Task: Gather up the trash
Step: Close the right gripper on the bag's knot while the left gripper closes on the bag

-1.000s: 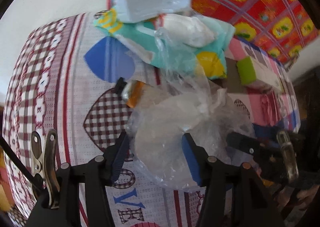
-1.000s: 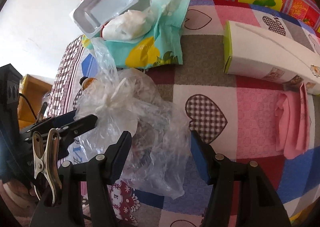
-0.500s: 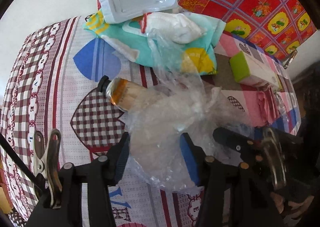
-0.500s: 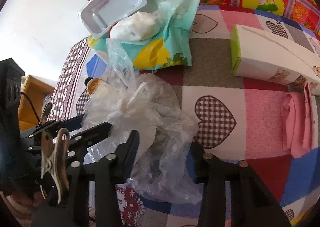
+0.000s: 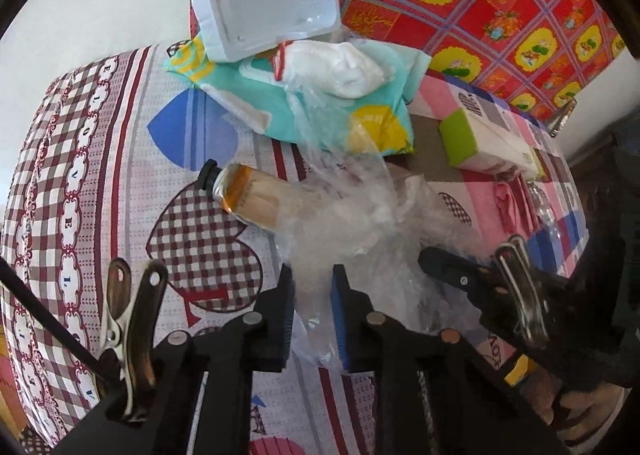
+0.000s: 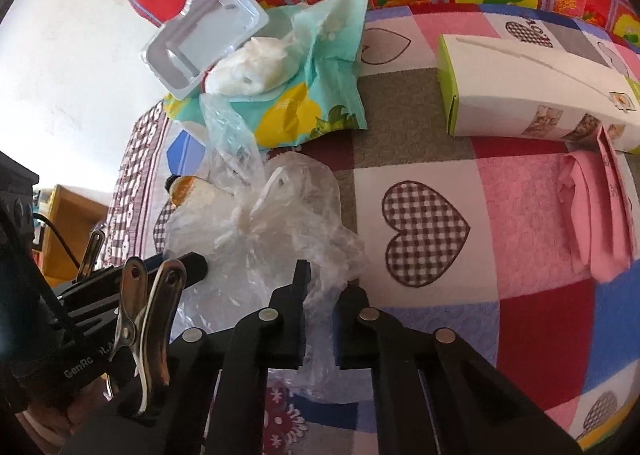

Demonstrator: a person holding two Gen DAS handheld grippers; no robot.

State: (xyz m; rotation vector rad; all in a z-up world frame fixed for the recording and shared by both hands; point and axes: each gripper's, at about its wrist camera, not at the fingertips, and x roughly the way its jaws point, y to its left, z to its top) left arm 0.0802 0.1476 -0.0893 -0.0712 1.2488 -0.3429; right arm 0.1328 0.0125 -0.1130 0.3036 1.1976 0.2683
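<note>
— Room to move on the bed [image 5: 100,159]?

— Little near the far edge: a white moulded plastic tray [image 5: 266,7] leans on a teal and yellow wipes pack [image 5: 320,111] with a wad of white tissue [image 5: 344,67] on top, and a long white carton with a green end [image 6: 532,91] lies toward the right side, a pink cloth [image 6: 596,215] just beside it. The checked heart patches on the quilted cover between them are bare.

— And the trash?

— A crumpled clear plastic bag [image 6: 260,231], thin and wrinkly, sits toward the left edge. A squeezed metal tube with a black cap [image 5: 244,195] pokes out from under it.

— Claws?

— Both have just been closing. The left gripper [image 5: 312,311] pinches the film between its blue pads; the right gripper [image 6: 320,319] is pressed onto another fold of the same bag. They stand close together.
</note>
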